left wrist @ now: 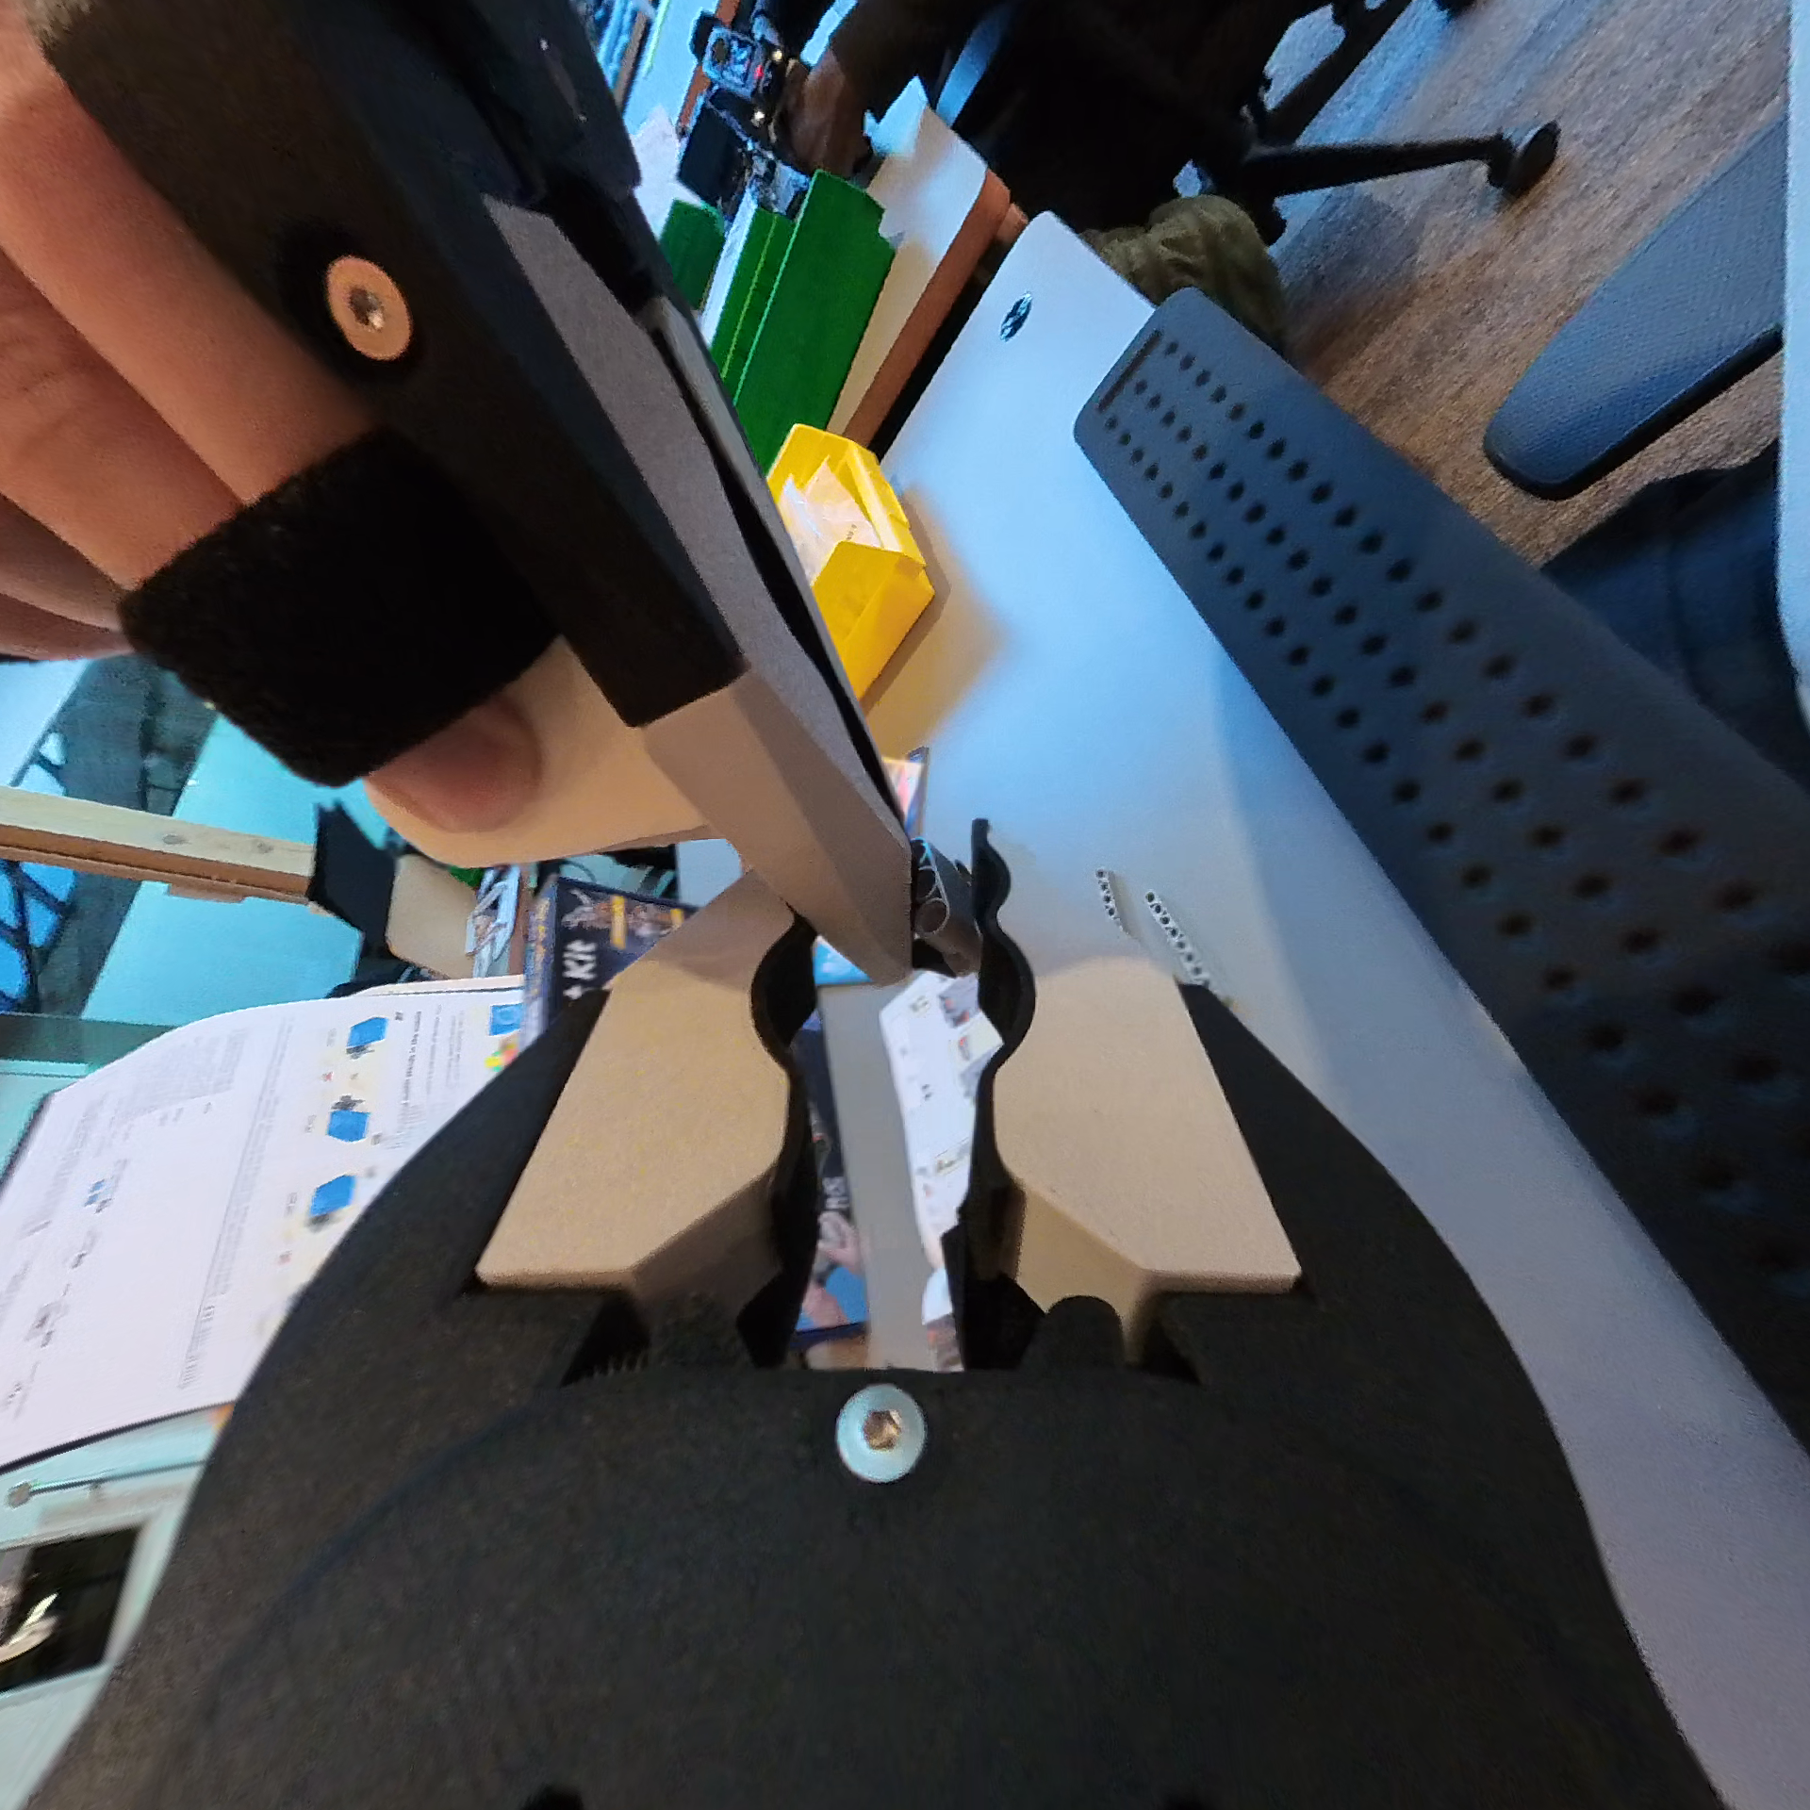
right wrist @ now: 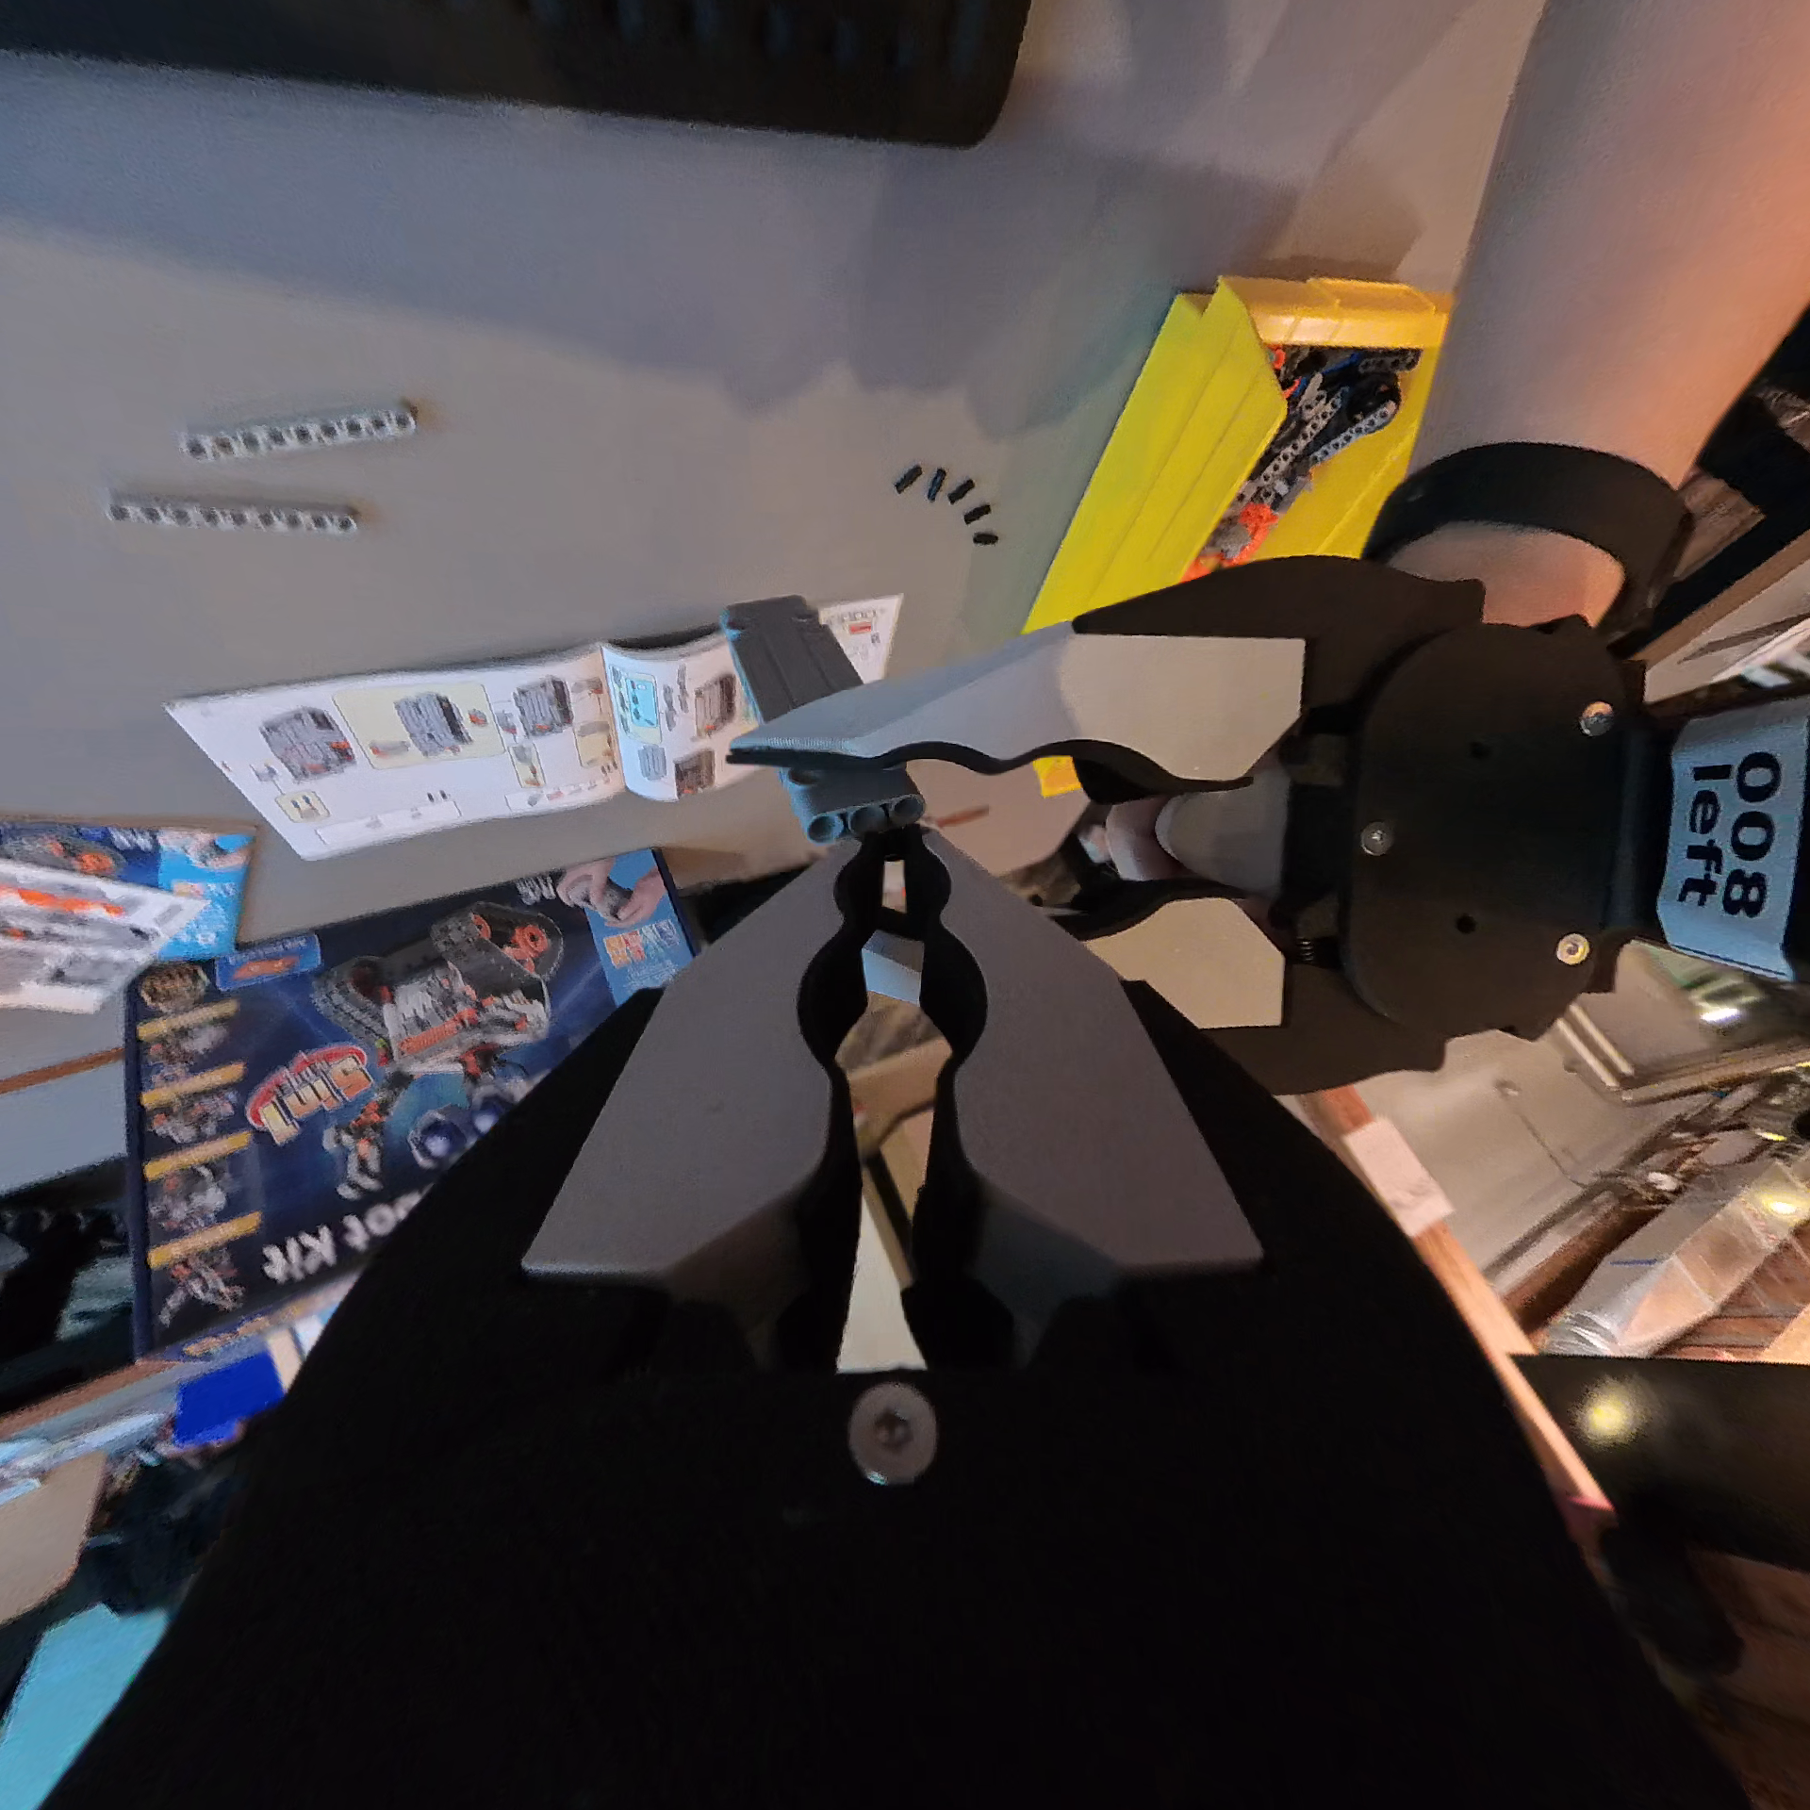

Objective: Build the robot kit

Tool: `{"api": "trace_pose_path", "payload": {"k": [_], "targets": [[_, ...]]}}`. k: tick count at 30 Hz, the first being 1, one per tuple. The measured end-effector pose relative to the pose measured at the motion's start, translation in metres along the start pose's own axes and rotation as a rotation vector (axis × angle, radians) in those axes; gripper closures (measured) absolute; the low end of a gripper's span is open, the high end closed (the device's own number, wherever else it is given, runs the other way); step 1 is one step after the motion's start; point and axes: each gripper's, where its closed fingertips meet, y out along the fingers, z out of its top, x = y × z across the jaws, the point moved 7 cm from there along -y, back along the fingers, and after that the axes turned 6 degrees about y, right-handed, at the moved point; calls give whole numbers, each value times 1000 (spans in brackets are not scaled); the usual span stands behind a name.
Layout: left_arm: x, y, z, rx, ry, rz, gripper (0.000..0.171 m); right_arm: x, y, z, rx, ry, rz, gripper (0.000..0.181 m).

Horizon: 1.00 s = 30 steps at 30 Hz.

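**Two tools meet on one small beam, above the desk**

Both tools converge on a short grey plastic beam with a row of round holes. It is held in the air, out in front of the yellow plastic bin and clear of the grey desk.

The right tool is clenched, with its black tips nipping the beam's lower edge. Something small and black sits at that spot, but I cannot tell whether it is a pin.

The left tool comes in from the bin's side with its jaws spread wide. Only its upper finger lies flat on top of the beam, and I'd judge it is acting as a brace rather than a grip.

Five small black pins lie in a neat row just beside the bin, apparently set out for easy picking. Two long pale perforated beams lie side by side well away from it. An open instruction booklet lies flat on the desk between them and the bin.
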Motion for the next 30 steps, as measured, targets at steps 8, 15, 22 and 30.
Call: {"api": "trace_pose_path", "payload": {"k": [8, 15, 22, 30], "targets": [[20, 29, -26, -94, 146, 28, 142, -35, 29, 0, -7, 74, -97, 178], [14, 23, -17, -207, 322, 55, 141, -30, 14, 1, -16, 80, -140, 178], [10, 16, -4, -244, 419, 79, 138, -21, -1, 4, 12, 135, -120, 178], [-7, 3, 17, -147, 359, 32, 138, 1, -29, 1, 85, 249, 35, 178]]}}
